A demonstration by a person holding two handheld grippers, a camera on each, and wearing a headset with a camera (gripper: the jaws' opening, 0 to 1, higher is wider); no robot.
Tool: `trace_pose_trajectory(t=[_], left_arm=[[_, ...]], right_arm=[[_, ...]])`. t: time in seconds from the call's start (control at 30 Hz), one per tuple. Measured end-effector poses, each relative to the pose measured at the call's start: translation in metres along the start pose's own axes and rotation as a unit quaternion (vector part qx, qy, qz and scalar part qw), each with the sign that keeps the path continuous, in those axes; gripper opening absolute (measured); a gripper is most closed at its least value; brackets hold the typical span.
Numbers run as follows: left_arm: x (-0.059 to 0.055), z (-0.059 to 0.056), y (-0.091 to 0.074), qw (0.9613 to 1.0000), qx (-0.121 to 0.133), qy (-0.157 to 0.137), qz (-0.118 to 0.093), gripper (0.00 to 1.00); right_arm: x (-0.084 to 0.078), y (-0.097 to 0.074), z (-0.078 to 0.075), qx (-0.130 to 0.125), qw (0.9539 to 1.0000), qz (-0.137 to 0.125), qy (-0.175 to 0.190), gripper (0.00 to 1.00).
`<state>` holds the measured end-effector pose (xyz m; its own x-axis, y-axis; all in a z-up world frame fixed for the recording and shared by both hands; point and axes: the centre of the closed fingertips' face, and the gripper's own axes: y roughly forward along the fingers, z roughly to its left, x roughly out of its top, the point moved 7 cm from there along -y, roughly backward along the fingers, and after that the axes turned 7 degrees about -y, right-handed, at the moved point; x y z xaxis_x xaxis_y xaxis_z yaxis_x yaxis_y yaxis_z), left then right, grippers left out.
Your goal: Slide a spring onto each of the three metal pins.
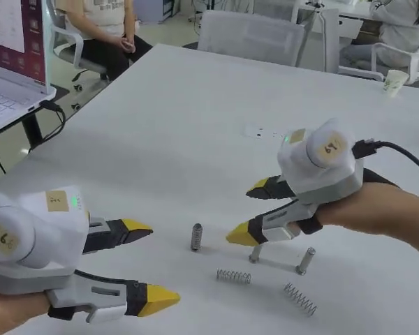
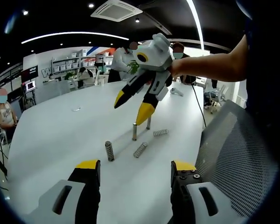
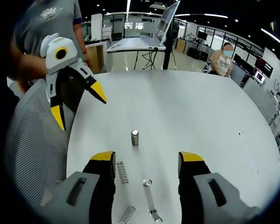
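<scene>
One metal pin [image 1: 196, 237] stands upright on the white table [image 1: 167, 125] with a spring around it; it is also the sprung pin [image 2: 109, 150] and the sprung pin [image 3: 135, 137]. Two bare pins [image 1: 306, 260] [image 1: 255, 255] stand to its right, one just under my right gripper's lower tip. Two loose springs [image 1: 233, 276] [image 1: 300, 299] lie flat in front of them. My right gripper [image 1: 248, 211] hovers open and empty above the nearer bare pin [image 3: 149, 196]. My left gripper [image 1: 148, 263] is open and empty, left of the sprung pin.
A laptop [image 1: 14, 49] sits on a stand at the far left. A paper cup [image 1: 394, 80] stands at the table's far right and a small white object [image 1: 255, 131] lies mid-table. Chairs [image 1: 255, 35] and seated people ring the far side. A black cable [image 1: 405, 157] trails from my right gripper.
</scene>
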<state>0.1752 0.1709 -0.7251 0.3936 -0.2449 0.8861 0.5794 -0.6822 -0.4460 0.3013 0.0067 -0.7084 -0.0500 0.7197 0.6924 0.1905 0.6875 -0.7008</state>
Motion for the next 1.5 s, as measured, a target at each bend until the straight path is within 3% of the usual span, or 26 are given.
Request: trace_pose_trajectory(t=[0.33, 0.57, 1.2, 1.33, 1.5], left_arm=[[0.004, -0.001, 0.012, 0.9998, -0.016, 0.010, 0.009, 0.56], [0.008, -0.001, 0.021, 0.9993, -0.027, 0.020, 0.016, 0.56], [0.009, -0.009, 0.038, 0.9971, -0.058, 0.035, 0.036, 0.55], [0.007, -0.010, 0.041, 0.9968, -0.061, 0.036, 0.038, 0.55], [0.001, -0.012, 0.047, 0.9960, -0.067, 0.037, 0.047, 0.54]], right_arm=[[-0.017, -0.033, -0.009, -0.048, 0.9979, -0.032, 0.030, 0.56], [-0.031, -0.056, -0.006, -0.078, 0.9939, -0.054, 0.057, 0.58], [-0.088, -0.096, 0.036, -0.132, 0.9817, -0.098, 0.096, 0.68], [-0.094, -0.102, 0.045, -0.140, 0.9780, -0.118, 0.099, 0.71], [-0.103, -0.107, 0.056, -0.151, 0.9749, -0.123, 0.107, 0.74]])
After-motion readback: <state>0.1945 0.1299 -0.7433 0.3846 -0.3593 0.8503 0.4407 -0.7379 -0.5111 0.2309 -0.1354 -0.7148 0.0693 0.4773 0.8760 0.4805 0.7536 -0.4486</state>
